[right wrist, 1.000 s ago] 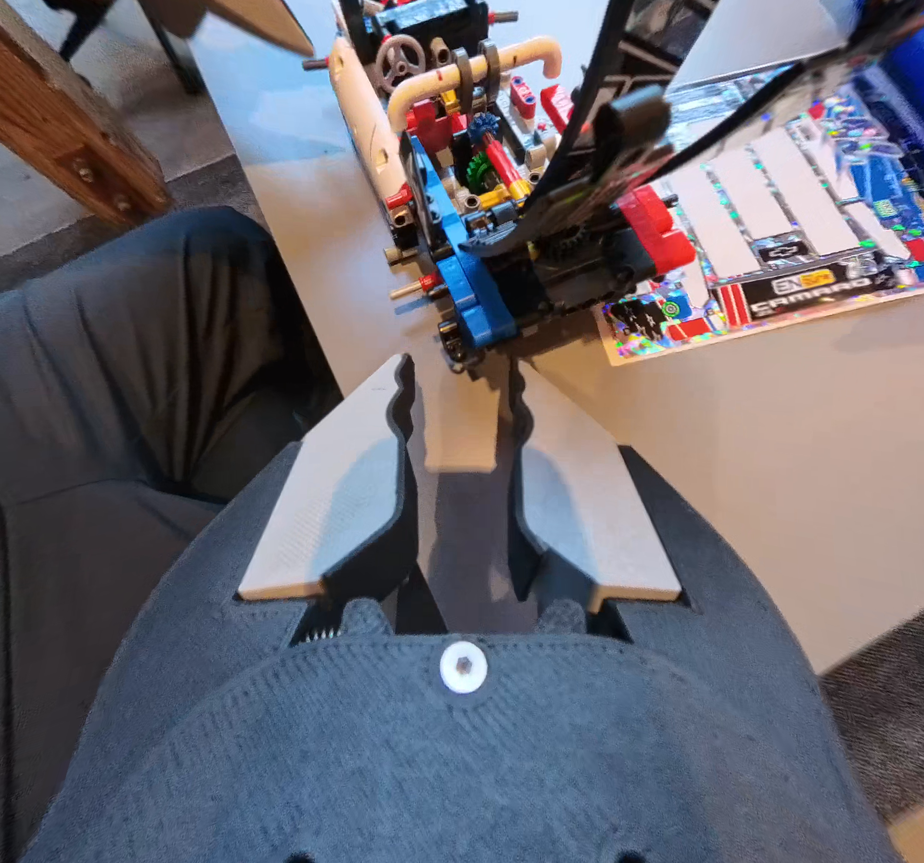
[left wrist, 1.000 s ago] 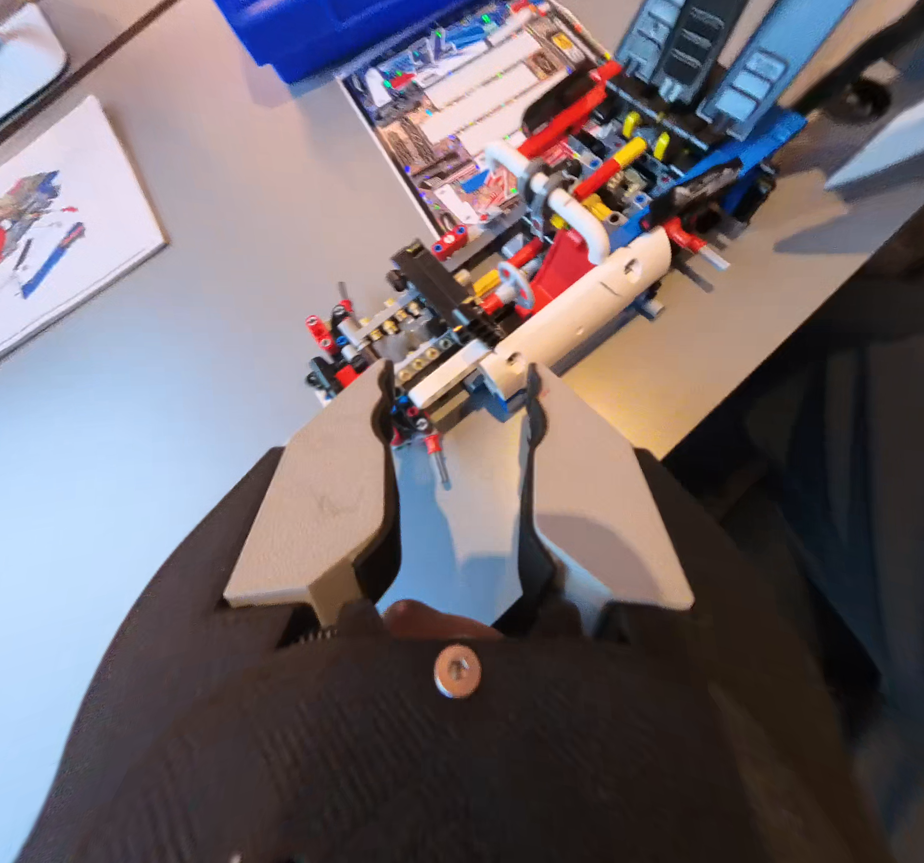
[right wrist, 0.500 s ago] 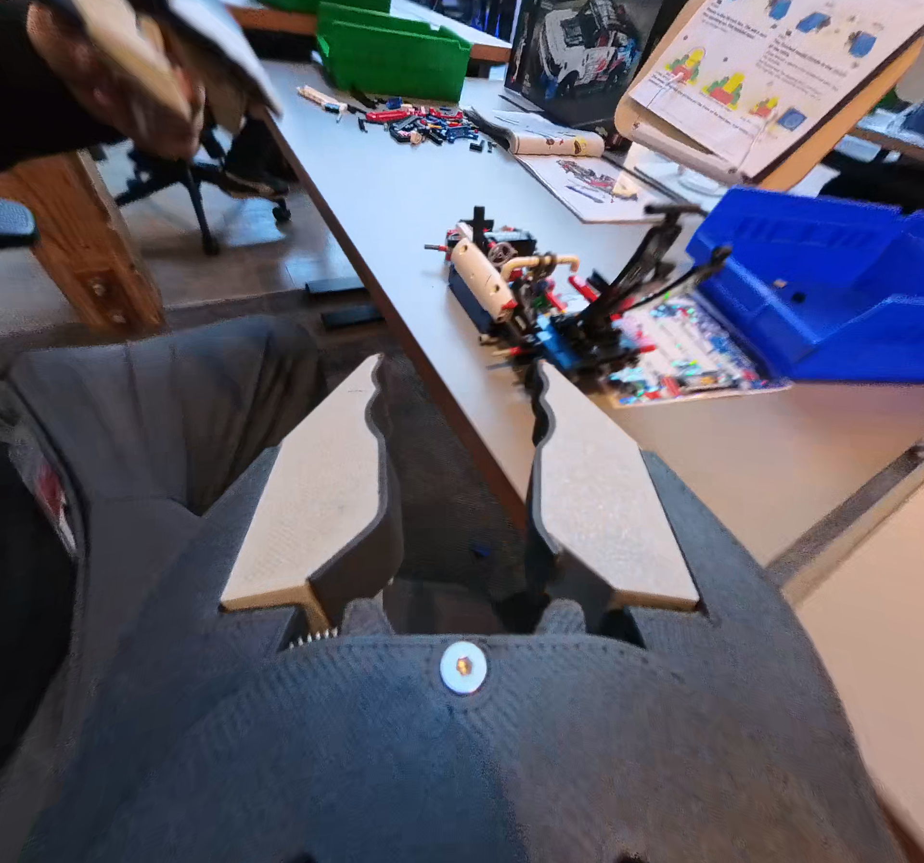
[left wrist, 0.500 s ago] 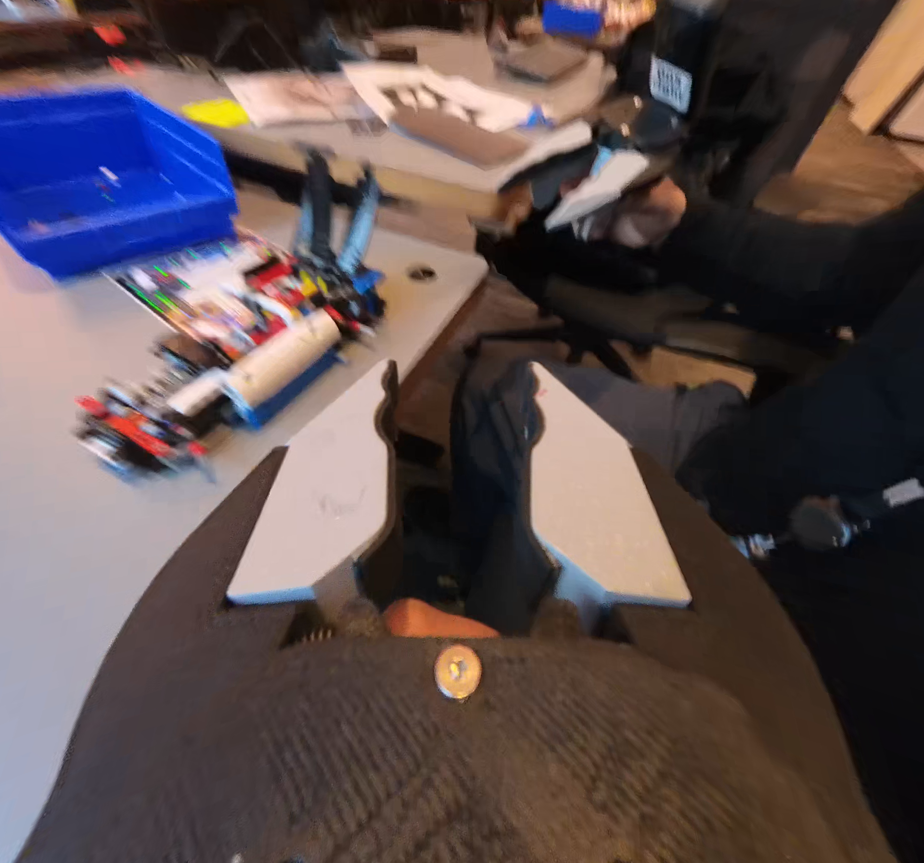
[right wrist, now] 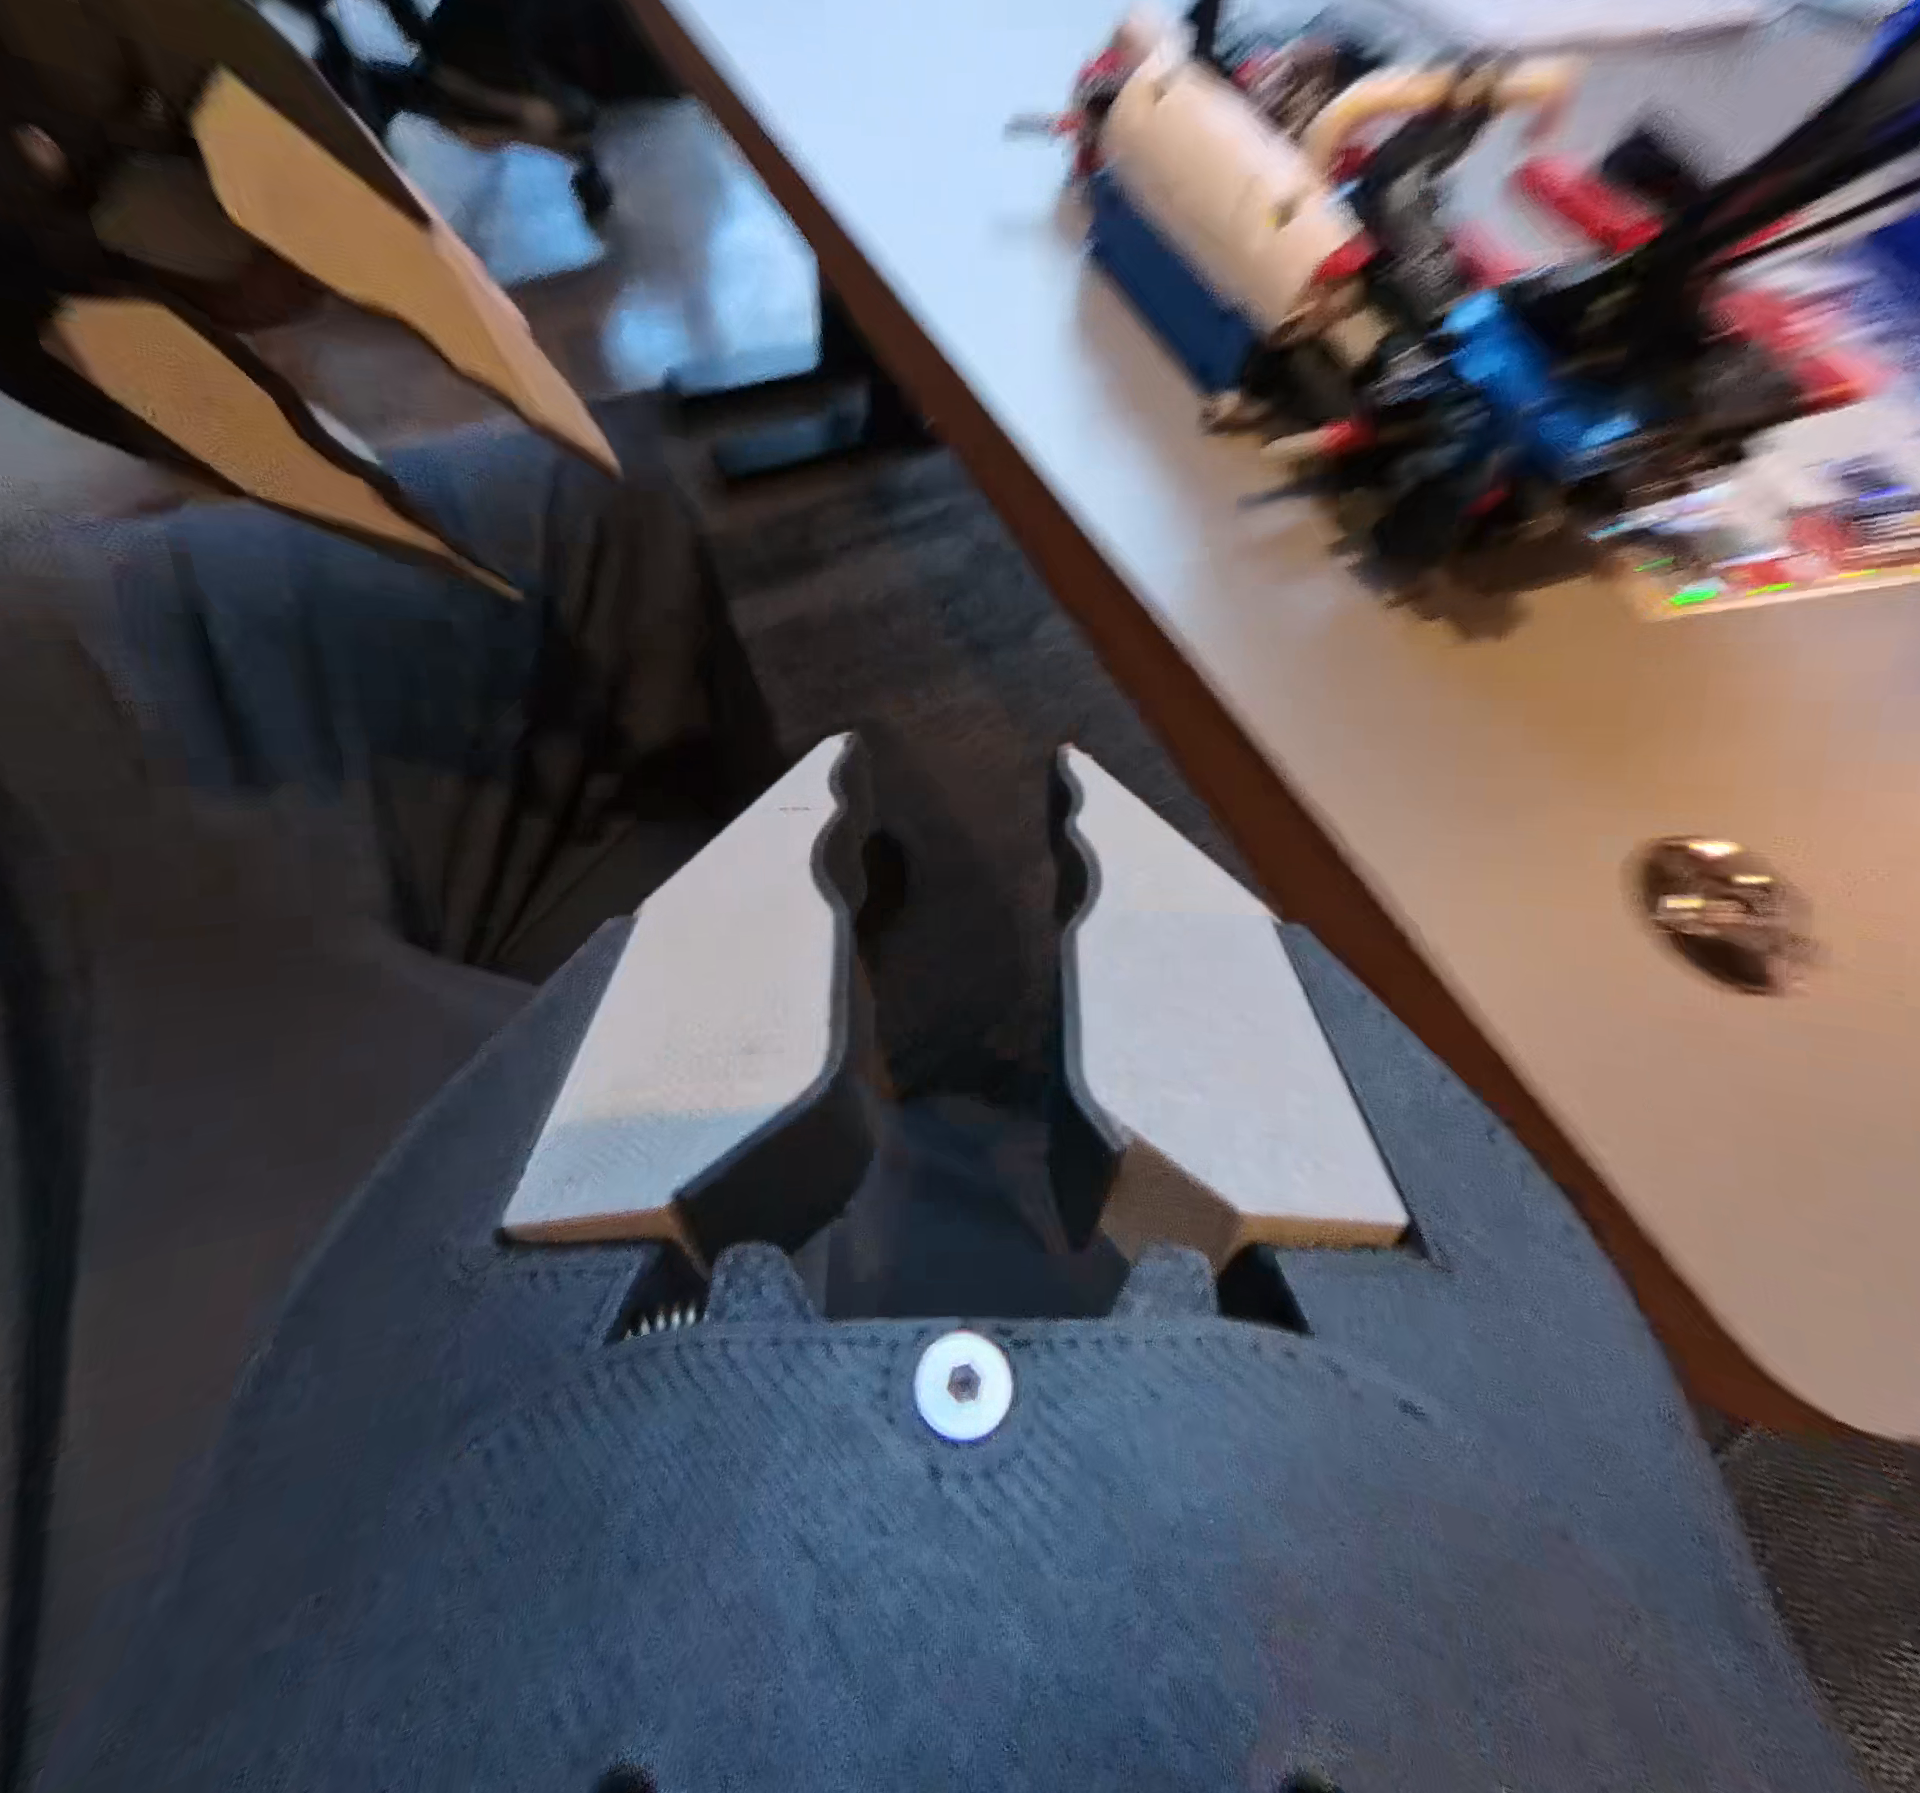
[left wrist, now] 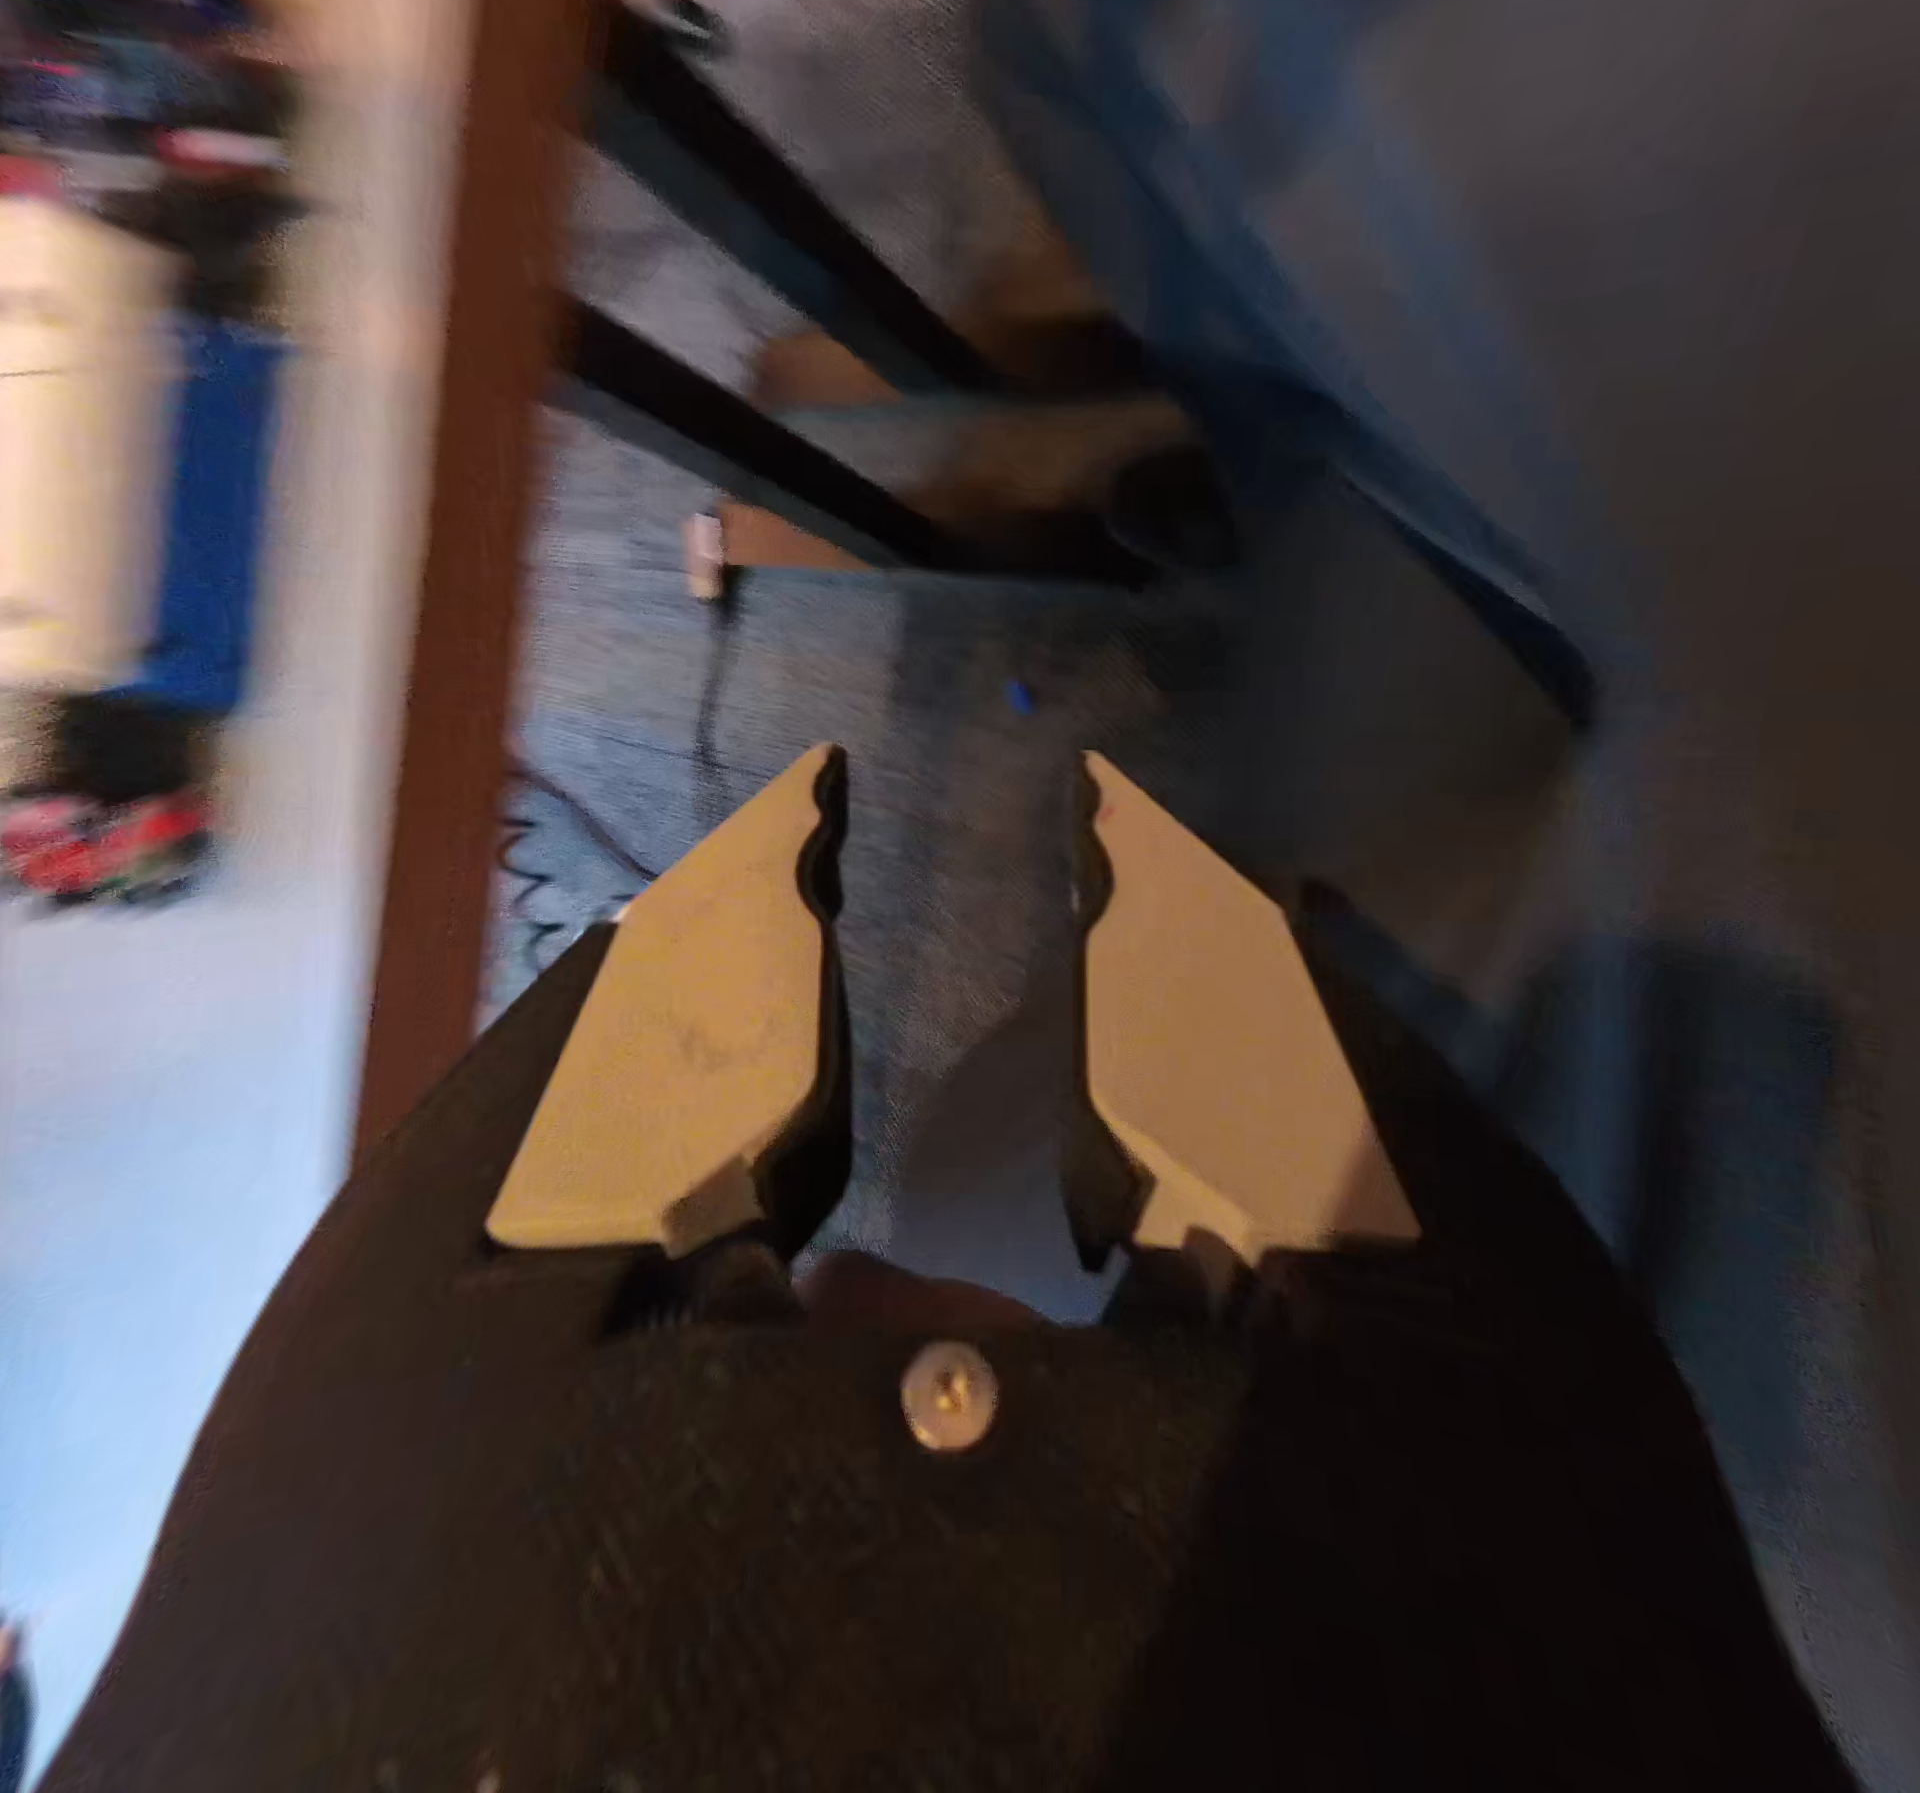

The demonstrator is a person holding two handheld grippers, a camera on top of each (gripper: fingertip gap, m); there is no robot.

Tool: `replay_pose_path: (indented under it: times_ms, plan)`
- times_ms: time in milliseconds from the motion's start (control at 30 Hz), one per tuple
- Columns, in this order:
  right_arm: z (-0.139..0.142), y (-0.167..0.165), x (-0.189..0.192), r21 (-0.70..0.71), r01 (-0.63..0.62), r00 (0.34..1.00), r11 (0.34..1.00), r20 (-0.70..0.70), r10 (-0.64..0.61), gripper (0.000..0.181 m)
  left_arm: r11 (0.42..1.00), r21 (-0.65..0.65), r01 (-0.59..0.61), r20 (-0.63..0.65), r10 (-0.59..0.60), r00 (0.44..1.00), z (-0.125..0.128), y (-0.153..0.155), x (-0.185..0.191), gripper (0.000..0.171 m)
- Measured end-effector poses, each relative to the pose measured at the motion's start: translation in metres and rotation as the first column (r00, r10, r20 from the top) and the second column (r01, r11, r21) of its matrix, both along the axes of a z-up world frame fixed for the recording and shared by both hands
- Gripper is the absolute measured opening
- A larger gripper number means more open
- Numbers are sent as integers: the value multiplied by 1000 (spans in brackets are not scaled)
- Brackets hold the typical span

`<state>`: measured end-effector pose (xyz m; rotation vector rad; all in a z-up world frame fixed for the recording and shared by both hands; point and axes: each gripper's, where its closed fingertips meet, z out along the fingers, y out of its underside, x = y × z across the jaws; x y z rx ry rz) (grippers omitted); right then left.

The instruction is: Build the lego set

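left hand-held gripper [left wrist: 956,772] sits off the counter [left wrist: 156,1172], pointed down at grey carpet [left wrist: 665,600], fingers [left wrist: 727,974] apart, nothing between them. whole left wrist view is motion-blurred. brown counter edge runs up the left of that view. past the fingertips a tiny blue speck [left wrist: 1020,696] lies on the carpet, can't tell what it is. beyond it dark bars and a tan blob under the counter, too smeared to name. right side of the view is dark blue-grey fabric, cut off by the frame.

right hand-held gripper [right wrist: 956,767] also off the counter, over the carpet just beside the brown edge, fingers [right wrist: 727,995] apart and empty. grey trouser leg [right wrist: 312,704] fills the left of the right wrist view. the left gripper also shows top left there, partly cut off, its two pale fingers apart.

on the counter near the corner a round metal fitting [right wrist: 1714,912], blurred. farther along, the lego model [right wrist: 1455,289] sits on the counter well apart from both grippers: white curved body, blue base, red and black bits, black struts rising to the right and cut off by the frame. details unreadable from blur. a colourful sheet [right wrist: 1787,548] lies partly under its near end. in the left wrist view the model is only a white, blue and red smear at the far left edge.
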<state>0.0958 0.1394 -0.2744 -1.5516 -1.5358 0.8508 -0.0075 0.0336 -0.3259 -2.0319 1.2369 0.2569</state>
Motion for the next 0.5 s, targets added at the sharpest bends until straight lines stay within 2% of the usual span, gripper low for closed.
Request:
replay_pose_path:
  times_ms: [67, 133, 167, 233, 300, 367, 400, 467, 500]
  plan:
    - [23, 22, -1, -2, 73, 994, 997, -77, -73, 35, 984, 108, -144, 133, 129, 983, 50, 31, -31, 45]
    - [40, 47, -8, -76, 117, 986, 990, -109, -124, 45, 954, 103, -280, 297, 240, 924, 87, 64, -71, 53]
    - [46, 59, -13, -108, 133, 984, 985, -104, -144, 52, 942, 56, -330, 350, 291, 890, 95, 80, -92, 59]
    - [54, 83, -26, -138, 148, 984, 979, -83, -160, 61, 929, -79, -363, 388, 364, 847, 93, 111, -126, 76]
    - [53, 104, -40, -147, 144, 988, 979, -38, -151, 74, 913, -139, -383, 427, 404, 809, 87, 145, -155, 78]
    - [38, 113, -52, -201, 95, 995, 975, 54, -86, 79, 904, -225, -364, 475, 427, 769, 75, 169, -168, 84]
    - [30, 112, -57, -250, 59, 994, 966, 101, -35, 84, 898, -290, -332, 506, 438, 743, 67, 177, -168, 86]
    - [17, 112, -67, -296, 24, 985, 955, 168, 27, 86, 888, -423, -182, 579, 419, 699, 55, 178, -148, 84]
    - [13, 115, -71, -277, 22, 982, 961, 185, 31, 83, 888, -433, -154, 599, 412, 687, 53, 180, -142, 94]
